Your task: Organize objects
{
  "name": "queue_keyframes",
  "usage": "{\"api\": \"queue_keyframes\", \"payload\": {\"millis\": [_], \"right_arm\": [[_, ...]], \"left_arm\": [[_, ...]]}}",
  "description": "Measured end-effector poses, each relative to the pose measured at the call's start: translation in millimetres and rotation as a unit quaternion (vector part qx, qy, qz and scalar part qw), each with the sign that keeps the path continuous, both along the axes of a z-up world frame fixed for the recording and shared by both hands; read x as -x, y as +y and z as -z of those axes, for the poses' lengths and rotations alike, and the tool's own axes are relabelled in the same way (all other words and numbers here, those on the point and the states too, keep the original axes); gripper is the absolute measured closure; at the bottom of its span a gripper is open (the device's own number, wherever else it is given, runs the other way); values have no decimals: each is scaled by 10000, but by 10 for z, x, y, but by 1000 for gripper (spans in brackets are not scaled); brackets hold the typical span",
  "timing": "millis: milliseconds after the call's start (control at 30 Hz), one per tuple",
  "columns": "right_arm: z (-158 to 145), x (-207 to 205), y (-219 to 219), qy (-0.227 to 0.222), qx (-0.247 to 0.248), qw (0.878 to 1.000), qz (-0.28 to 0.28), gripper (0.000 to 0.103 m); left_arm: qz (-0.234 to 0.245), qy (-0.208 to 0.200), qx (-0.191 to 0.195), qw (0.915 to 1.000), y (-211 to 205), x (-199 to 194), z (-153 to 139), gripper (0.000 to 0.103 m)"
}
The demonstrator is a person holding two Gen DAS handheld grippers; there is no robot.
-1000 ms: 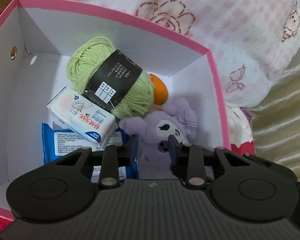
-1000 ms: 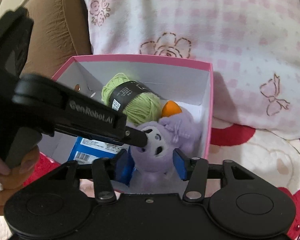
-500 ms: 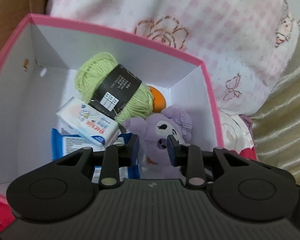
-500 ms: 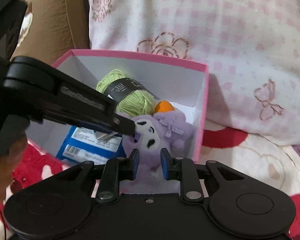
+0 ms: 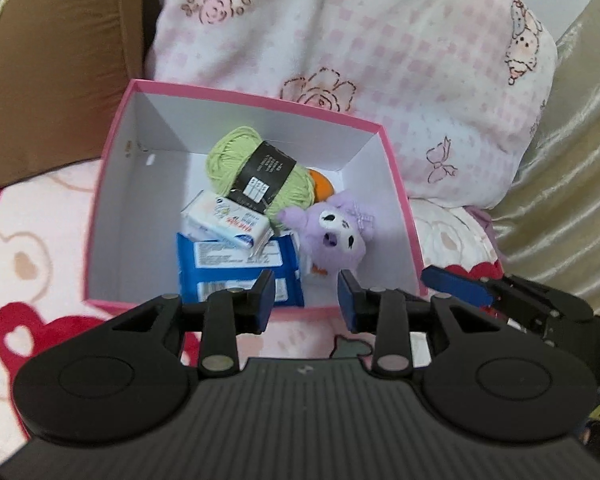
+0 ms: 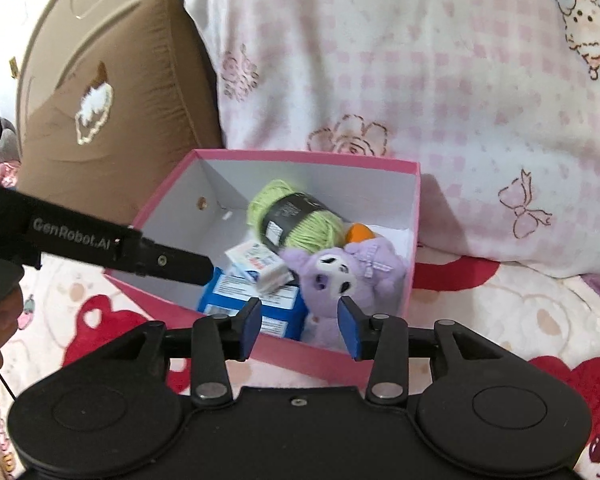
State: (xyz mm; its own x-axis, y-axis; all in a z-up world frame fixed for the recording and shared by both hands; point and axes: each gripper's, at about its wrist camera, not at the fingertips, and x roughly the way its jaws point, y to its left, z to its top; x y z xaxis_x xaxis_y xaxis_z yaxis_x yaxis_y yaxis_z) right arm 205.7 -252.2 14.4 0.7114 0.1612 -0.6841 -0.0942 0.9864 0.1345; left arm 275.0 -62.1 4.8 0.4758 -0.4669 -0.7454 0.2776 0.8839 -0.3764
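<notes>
We look across a bed or sofa spread with a plush blanket (image 6: 500,300), cream with red heart and bear prints. Behind it we see a big soft pillow (image 6: 420,80) in white and pale pink check, printed with brown-outlined roses, bows and small cartoon lambs. To its left stands a brown cushion (image 6: 112,120) with a white embroidered motif, leaning against a beige curved headboard (image 6: 60,12). In the left wrist view we see shiny cream satin fabric (image 5: 572,184) in folds at the right edge. The light is soft and even.
</notes>
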Motion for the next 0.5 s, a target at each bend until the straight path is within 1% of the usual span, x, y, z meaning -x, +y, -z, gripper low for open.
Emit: {"api": "queue_keyframes", "payload": {"millis": [133,367,500], "right_arm": [[-132,163,106,-153,-85,9998,-55,53],[-357,405,216,-224,-158,9996,-25,49],[-408,532,286,-225,-143,9996,-45,46]], "left_arm": [[-92,-25,-27,10000,128,215,-90,67],[-243,-256,-291,9990,291,569,-235,63],[-292,-336,-251,9987,359,678,-273,63]]}}
